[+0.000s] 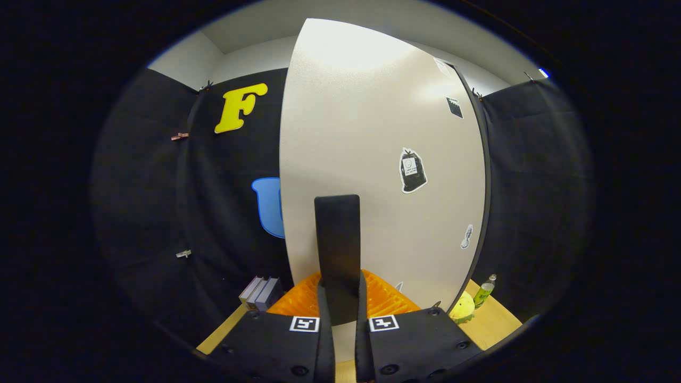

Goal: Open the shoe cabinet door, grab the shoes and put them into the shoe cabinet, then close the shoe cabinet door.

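The pale shoe cabinet door (372,159) stands close in front of me, with several small stickers on its face. A dark, flat, upright handle (337,234) sits near the door's left edge. My gripper (340,277) is shut on the lower part of this handle, with the ribbed fingers (388,298) pressed against it from both sides. The door hides the cabinet's inside. Its left edge stands out against the booth wall, and a dark rim runs down its right edge.
Left of the fingers, a few books (260,292) stand on the wooden table (495,324). A yellow-green ball (462,307) and a small bottle (484,290) stand by the door's lower right corner. Black cloth walls close in on both sides.
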The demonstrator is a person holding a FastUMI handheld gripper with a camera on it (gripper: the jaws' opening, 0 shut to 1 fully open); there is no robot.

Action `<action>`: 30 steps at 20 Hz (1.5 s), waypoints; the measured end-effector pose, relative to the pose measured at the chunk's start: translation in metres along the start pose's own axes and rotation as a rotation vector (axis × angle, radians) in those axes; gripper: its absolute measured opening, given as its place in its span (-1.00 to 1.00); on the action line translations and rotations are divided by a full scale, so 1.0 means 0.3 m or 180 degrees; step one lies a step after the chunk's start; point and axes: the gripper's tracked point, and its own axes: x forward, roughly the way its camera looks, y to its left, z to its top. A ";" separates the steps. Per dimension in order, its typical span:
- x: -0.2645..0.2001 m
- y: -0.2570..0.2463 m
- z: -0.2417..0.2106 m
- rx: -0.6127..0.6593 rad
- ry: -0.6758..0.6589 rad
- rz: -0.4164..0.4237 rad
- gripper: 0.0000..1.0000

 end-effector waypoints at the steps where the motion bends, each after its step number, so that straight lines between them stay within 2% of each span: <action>1: -0.018 -0.011 0.001 0.0001 0.0004 0.0019 -0.62; 8: -0.141 -0.093 0.004 -0.0029 0.0032 0.0258 -0.62; 18: -0.311 -0.302 0.015 -0.0109 0.0095 0.0689 -0.63; 24: -0.377 -0.426 0.022 -0.0091 0.0114 0.0650 -0.63; 30: -0.431 -0.570 0.015 -0.0030 0.0213 0.0313 -0.64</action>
